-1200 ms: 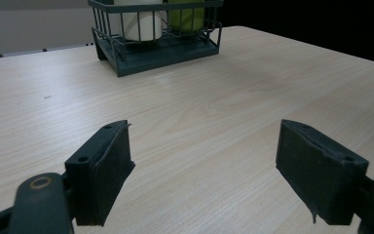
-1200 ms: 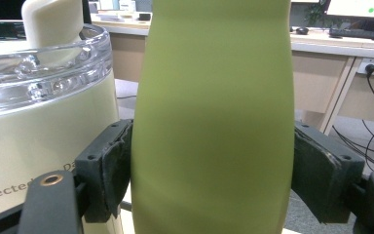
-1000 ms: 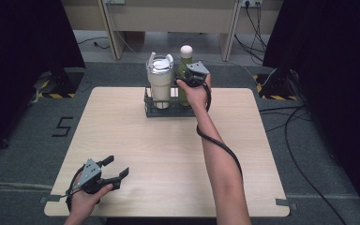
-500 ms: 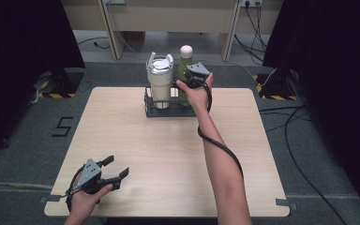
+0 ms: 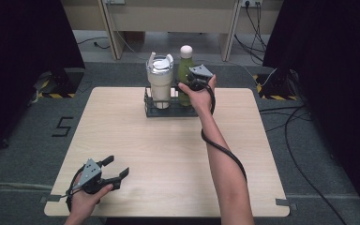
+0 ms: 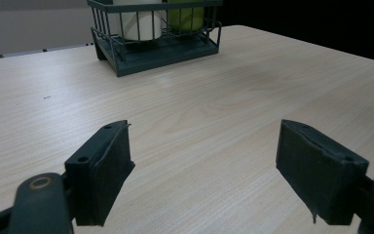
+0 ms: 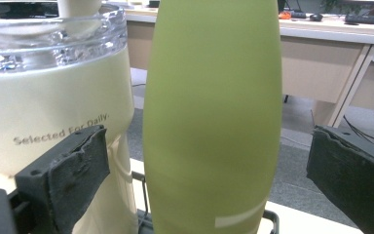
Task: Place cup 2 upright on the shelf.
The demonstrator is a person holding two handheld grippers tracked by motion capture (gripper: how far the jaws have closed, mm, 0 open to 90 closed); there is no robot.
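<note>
A light wooden table [image 5: 136,140] stood on grey carpet [image 5: 28,131] marked with a black "5" [image 5: 63,126]. Black curtains [image 5: 23,33] hung at both sides. Beyond stood pale desks [image 5: 168,14], with cables [image 5: 304,140] trailing across the floor.

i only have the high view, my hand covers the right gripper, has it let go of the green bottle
Observer: Yes. In the right gripper view the green bottle stands between the pads with gaps on both sides; the jaws have just been opening.
Operator: is anything printed on the tumbler
Observer: The cream tumbler reads "Selected For Daily."
Operator: left gripper holding anything
Observer: No. The left gripper is open over bare table, aimed at the wire basket.
</note>
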